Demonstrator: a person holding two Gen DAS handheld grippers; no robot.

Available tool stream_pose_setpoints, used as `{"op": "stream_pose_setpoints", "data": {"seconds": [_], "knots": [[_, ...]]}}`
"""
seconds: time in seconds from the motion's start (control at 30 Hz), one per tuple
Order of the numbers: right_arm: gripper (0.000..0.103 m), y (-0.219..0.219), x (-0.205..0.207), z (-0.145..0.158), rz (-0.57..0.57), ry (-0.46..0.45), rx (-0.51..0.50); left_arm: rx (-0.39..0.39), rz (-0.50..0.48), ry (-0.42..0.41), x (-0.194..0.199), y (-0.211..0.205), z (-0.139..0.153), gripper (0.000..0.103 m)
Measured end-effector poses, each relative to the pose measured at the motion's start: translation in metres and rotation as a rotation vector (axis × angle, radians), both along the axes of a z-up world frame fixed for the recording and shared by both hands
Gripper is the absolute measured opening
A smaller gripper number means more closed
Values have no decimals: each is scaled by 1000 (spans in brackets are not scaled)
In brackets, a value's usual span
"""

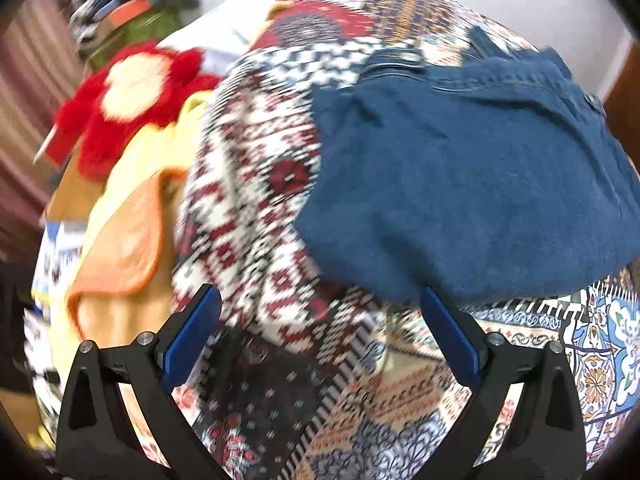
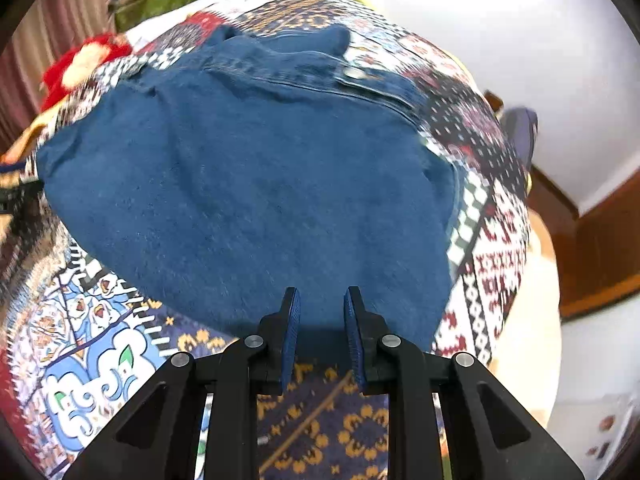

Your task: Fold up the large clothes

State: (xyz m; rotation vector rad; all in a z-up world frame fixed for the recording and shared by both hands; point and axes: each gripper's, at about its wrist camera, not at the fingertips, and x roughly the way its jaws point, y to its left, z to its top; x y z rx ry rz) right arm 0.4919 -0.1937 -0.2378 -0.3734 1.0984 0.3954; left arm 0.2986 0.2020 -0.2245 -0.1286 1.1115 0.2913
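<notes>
A blue denim garment [image 1: 472,184] lies folded on a patchwork-patterned bedspread [image 1: 256,168]; its waistband with a metal button faces away. My left gripper [image 1: 320,312] is wide open and empty, just off the denim's near left corner, its right finger [image 1: 448,332] at the hem. In the right wrist view the denim [image 2: 248,184] fills the middle. My right gripper [image 2: 320,320] is partly open with a narrow gap, empty, its tips at the denim's near edge above the bedspread [image 2: 100,344].
A pile of other clothes lies left of the bedspread: a yellow-orange garment [image 1: 120,240], a red and cream fluffy item [image 1: 132,92], green and patterned pieces [image 1: 132,12] further back. A white wall and brown wooden furniture [image 2: 600,248] stand at right.
</notes>
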Motion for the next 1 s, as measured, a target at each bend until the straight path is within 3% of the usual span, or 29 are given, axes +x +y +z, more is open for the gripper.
{"op": "stream_pose_setpoints", "data": {"seconds": [0.1, 0.37, 0.6, 0.7, 0.87, 1.0], "knots": [[18, -12, -1, 6, -55, 8, 29, -73, 46, -25, -17, 10, 3, 101], [18, 8, -6, 35, -56, -23, 186, -518, 132, -55, -22, 4, -23, 101], [18, 58, 2, 16, 22, 37, 216, -718, 111, -74, 12, -22, -50, 95], [18, 74, 9, -10, 45, 85, 181, -745, 118, -131, 26, -20, -54, 90], [18, 75, 16, -24, 48, 72, 218, -797, 189, -194, 45, -4, -63, 83], [18, 72, 20, -26, 45, 84, 258, -938, 277, -270, 53, 15, -75, 82]]}}
